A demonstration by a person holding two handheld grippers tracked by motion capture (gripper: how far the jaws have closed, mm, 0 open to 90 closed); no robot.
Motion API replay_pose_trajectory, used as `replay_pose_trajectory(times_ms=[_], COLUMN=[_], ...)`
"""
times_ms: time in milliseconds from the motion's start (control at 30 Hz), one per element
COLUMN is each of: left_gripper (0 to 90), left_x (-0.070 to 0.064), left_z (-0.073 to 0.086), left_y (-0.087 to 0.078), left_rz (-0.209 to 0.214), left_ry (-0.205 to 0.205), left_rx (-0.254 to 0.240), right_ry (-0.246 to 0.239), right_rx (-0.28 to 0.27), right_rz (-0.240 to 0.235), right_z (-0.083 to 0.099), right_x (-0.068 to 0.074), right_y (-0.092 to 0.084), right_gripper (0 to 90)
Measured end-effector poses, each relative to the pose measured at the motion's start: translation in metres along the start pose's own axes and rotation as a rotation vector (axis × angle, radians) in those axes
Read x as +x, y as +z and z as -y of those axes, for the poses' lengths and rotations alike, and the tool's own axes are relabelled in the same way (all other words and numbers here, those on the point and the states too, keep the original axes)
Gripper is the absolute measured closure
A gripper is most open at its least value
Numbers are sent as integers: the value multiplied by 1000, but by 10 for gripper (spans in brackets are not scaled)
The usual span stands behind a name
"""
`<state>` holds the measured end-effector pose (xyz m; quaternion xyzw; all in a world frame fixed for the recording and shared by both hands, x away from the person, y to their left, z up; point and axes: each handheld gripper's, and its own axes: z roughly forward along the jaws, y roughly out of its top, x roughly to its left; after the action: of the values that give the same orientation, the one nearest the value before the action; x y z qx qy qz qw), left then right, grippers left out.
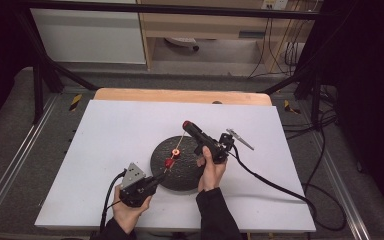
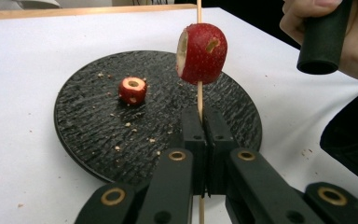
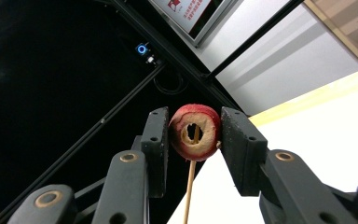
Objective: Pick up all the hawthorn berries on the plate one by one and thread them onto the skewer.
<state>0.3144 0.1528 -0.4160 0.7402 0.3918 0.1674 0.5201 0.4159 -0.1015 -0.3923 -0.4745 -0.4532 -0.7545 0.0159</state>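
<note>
The left gripper (image 2: 200, 140) is clamped on a thin wooden skewer (image 2: 199, 95), steadying it above the round black textured plate (image 2: 88, 135); the right gripper (image 3: 193, 135) pinches a cored red fruit slice (image 3: 195, 132), apparently threading it on; another slice (image 2: 133, 90) waits on the plate.

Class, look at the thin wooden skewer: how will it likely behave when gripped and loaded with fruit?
The skewer looks thin, so it probably flexes and could snap if bent. Clamped low by the left claw, its top may wobble. The cored red fruit piece threaded on it may slide.
</note>
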Motion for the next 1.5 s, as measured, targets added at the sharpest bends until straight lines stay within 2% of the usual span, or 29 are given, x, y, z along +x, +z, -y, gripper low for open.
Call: replay_pose_trajectory(times_ms=[233,500,700,1500], left_gripper=[890,890,890,889], left_x=[-2,-6,-5,6], left_z=[1,0,-11,-37], left_y=[-2,1,9,27], left_rz=[-10,-10,-1,10], left_ry=[6,-30,-71,-64], left_rx=[-6,-17,-16,-4], right_ry=[0,8,3,-40], right_rx=[7,3,30,112], right_rz=[5,8,10,15], right_z=[-2,3,10,24], right_x=[1,-1,-2,-1], right_y=[0,1,0,-2], right_gripper=[638,639,638,638])
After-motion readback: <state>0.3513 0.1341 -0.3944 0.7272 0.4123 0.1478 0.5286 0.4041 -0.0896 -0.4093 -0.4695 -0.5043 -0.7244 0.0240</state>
